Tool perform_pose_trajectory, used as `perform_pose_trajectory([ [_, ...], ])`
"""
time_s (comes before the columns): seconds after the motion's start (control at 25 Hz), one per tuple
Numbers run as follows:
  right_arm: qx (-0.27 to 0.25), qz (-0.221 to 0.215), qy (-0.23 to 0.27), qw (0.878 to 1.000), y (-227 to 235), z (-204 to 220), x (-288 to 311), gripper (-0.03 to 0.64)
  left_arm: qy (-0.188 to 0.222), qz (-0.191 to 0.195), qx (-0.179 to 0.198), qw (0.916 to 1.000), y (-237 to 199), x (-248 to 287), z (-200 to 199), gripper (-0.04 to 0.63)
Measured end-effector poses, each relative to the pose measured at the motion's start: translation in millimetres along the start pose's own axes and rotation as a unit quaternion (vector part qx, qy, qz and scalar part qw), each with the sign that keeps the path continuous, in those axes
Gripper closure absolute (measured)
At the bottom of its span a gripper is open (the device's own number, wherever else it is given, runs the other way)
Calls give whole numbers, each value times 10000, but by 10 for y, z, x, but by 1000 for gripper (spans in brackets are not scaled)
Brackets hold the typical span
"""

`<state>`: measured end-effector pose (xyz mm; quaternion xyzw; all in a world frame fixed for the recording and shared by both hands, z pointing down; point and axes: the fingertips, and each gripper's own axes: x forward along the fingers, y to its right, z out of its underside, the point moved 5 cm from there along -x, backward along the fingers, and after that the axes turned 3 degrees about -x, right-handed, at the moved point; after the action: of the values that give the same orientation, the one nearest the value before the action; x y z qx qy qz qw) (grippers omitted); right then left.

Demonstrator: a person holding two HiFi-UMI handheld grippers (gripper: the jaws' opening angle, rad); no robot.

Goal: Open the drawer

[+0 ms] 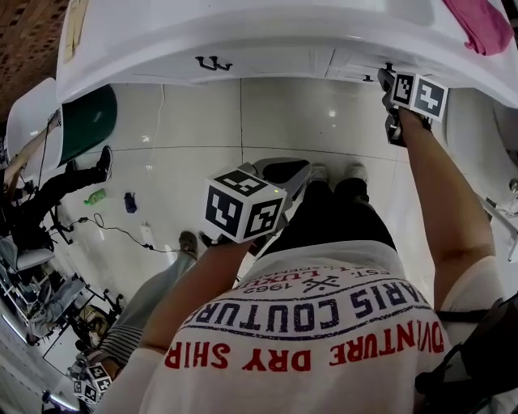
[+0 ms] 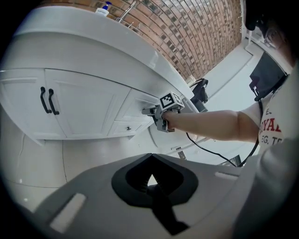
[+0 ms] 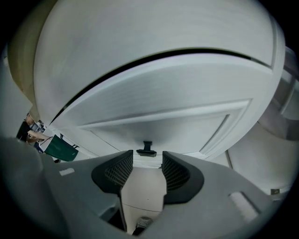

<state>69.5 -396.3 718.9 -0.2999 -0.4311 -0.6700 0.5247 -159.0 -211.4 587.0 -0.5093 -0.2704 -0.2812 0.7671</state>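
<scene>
The white drawer front fills the right gripper view, and its small black handle sits just beyond the fingertips, centred on the gap. My right gripper is open, with nothing between its pads and no contact with the handle. In the left gripper view the right gripper is against the upper drawer under the counter. In the head view it reaches up to the cabinet at the top right. My left gripper hangs back over the floor, shut and empty; its marker cube shows at the centre of the head view.
A double cabinet door with two black handles stands left of the drawers, and a lower drawer with a knob sits beneath. A pink cloth lies on the counter. A soap bottle stands by the tap. People sit at the far left.
</scene>
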Motion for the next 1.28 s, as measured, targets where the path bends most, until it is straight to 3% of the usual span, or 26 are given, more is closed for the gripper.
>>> perform_pose_trajectory([
  [0.24,183,89,78,9998,-16,-68,47,474,22,-49,-54,10000,-41,-24,-1,606],
  [0.76,117,186,65,9997,-42,-11,94,482,18,-32,57,10000,-45,-12,-12,606],
  [1.28,123,229,-64,9996,-105,582,-182,483,-73,85,215,9997,88,-15,66,606],
])
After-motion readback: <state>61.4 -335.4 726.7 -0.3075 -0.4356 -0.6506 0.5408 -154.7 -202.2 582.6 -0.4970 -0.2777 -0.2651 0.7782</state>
